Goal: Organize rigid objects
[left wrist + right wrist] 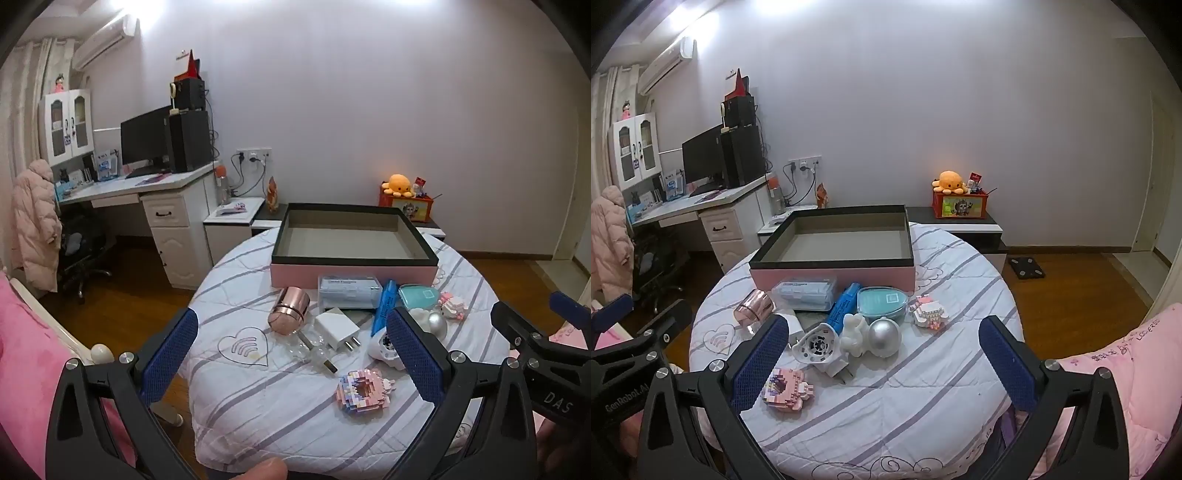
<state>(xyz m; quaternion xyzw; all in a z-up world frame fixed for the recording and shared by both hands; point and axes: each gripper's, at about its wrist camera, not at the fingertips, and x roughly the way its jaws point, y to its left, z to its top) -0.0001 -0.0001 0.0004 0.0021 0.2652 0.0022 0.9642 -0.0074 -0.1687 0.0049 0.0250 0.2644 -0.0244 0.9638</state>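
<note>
Left gripper (pixel 293 354): jaws spread wide, nothing between the pads, held above the near edge of the round table (pixel 258 424). Right gripper (pixel 882 363): likewise wide open and empty, beside the left one, tilted down toward the same table.

Objects lie clustered on the striped cloth in front of the box (pixel 834 273), all outside it:
- pink brick model (pixel 786 387), nearest, just by the right gripper's left finger
- white charger (pixel 338 328), prongs toward the camera
- rose-gold cup (pixel 290 310), on its side, left of the charger
- glass bulbs (pixel 310 350), touching the cup's rim side
- white round device (pixel 816 345), white figurine (pixel 855 332) and silver ball (pixel 884 338) in a row, close together
- blue tube (pixel 844 306), leaning between clear case (pixel 807 291) and teal case (pixel 882 302)
- small pink brick piece (pixel 929 314), right of the teal case

The box, pink sides with black rim, sits at the far side, empty.
</note>
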